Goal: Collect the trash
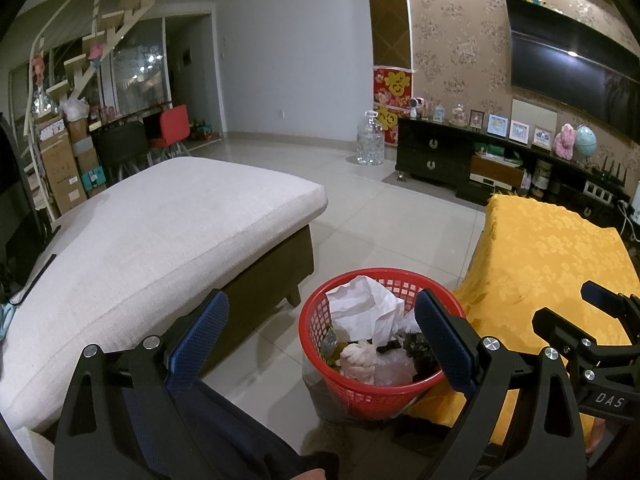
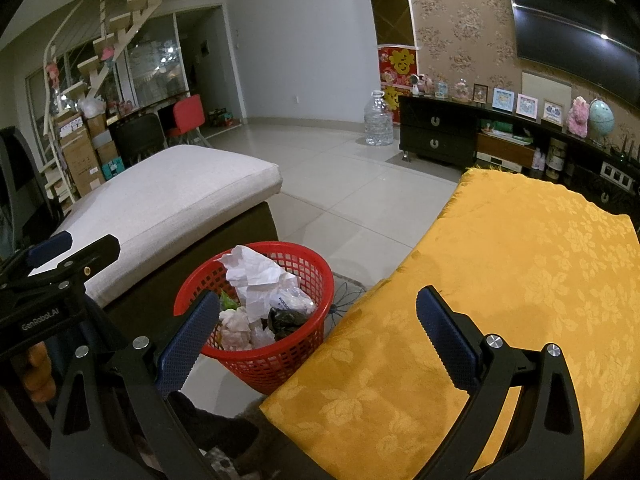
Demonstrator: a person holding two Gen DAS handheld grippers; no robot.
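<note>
Trash (image 1: 366, 312) heaped in the red mesh basket (image 1: 320, 320): crumpled white paper on top, pale wads and a dark wrapper below, sitting on the tile floor directly ahead of the left gripper (image 1: 322, 330) and framed between its blue pads. Jaws spread wide there, holding nothing. Same for the right gripper (image 2: 316, 334): fully parted, empty, hovering over the edge of the yellow floral cloth (image 2: 500, 280), with the basket ahead and off toward its left finger.

Probably a search for loose litter, or a grab of the basket itself; hard to say which. No stray scraps visible on cloth, floor or the beige cushion (image 1: 160, 220). For a rim grasp: come down from above, one pad inside the mesh wall and one outside, clear of the tall paper so nothing spills.

Left view alone: basket squarely centred, contents deep inside, the other gripper poking in from the right edge. Right view alone: a dark wire object on the floor (image 2: 346, 294) just beyond the basket, tucked against the cloth, plus the broad top of that cloth.
</note>
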